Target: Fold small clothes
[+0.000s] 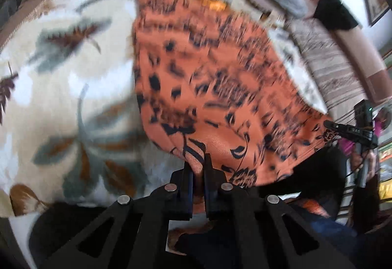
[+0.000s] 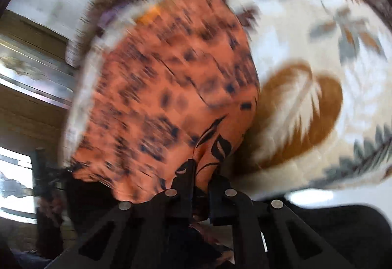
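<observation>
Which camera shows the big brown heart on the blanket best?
The right wrist view: the brown heart shape sits large beside the orange cloth. The left wrist view shows only leaf patterns on the blanket, no heart.

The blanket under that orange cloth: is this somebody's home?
Probably a bedroom or living room at home: a plush leaf-print blanket covers a bed or couch, with a striped cushion and a framed picture nearby.

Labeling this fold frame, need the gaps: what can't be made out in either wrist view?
- Orange cloth: kind of garment unclear, motion blur in both views.
- Near hem, left wrist view: hidden behind the left hand-held gripper.
- Right hand-held gripper: cloth between its fingers, pinch point hidden by the fingers.
- Blanket: edges cut off by the fisheye rim.
</observation>
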### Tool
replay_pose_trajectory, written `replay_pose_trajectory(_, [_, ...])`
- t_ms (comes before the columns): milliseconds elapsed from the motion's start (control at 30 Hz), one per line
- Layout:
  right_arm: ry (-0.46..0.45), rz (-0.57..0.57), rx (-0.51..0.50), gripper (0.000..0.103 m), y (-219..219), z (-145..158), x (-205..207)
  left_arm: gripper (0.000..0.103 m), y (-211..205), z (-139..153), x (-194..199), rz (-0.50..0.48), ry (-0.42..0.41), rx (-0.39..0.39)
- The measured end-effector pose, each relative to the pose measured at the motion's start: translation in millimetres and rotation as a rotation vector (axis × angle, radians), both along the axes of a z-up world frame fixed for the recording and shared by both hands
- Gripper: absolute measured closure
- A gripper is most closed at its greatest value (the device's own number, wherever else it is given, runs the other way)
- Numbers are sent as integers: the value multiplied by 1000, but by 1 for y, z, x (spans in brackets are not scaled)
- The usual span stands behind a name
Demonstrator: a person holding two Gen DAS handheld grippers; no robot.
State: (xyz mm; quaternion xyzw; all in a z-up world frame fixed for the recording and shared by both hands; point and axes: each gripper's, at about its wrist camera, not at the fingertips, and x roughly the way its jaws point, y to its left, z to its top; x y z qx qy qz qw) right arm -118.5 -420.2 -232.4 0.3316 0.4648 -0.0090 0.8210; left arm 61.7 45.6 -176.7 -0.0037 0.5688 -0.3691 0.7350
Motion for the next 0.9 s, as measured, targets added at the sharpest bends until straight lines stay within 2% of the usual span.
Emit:
replay_pose_trajectory(100, [-119, -35, 36, 95, -21, 30, 8, 96, 5, 28, 24, 24, -20, -77])
replay_pose_trajectory(200, [-202, -78, 61, 95, -33, 52, 33, 96, 3, 50, 56, 48, -37, -124])
replay_pose_trajectory(267, [-254, -116, 59, 95, -51, 63, 53, 96, -4, 60, 78, 60, -57, -129])
replay_pose_trajectory(433, [-304, -221, 69, 95, -99, 76, 125, 96, -44, 72, 163, 112, -89, -98])
replay_pose_trajectory(533, [-320, -296, 86, 95, -133, 65, 175, 96, -70, 61, 218, 161, -78, -77])
replay_pose_trajectory(600, [-315, -346, 91, 95, -149, 49, 210, 96, -88, 42, 251, 205, -65, -49])
replay_pose_trajectory(667, [-313, -371, 116, 95, -161, 24, 242, 95, -106, 18, 278, 254, -56, -9])
replay_pose_trajectory(733, [-290, -408, 171, 91, -169, -9, 265, 94, -120, -10, 294, 283, -53, 55])
replay_pose_trajectory(767, [-268, -425, 191, 88, -171, -22, 270, 93, -123, -24, 299, 300, -52, 79])
replay_pose_trajectory(800, [-241, -439, 205, 71, -175, -34, 273, 93, -124, -31, 300, 310, -58, 80])
replay_pose_trajectory(833, [-208, -456, 216, 37, -179, -43, 276, 92, -122, -37, 300, 324, -68, 66])
replay_pose_trajectory(867, [-212, -478, 236, 26, -184, -47, 275, 91, -117, -39, 298, 346, -69, 33])
replay_pose_trajectory(900, [-243, -500, 242, 23, -187, -45, 271, 91, -110, -39, 295, 372, -67, -14])
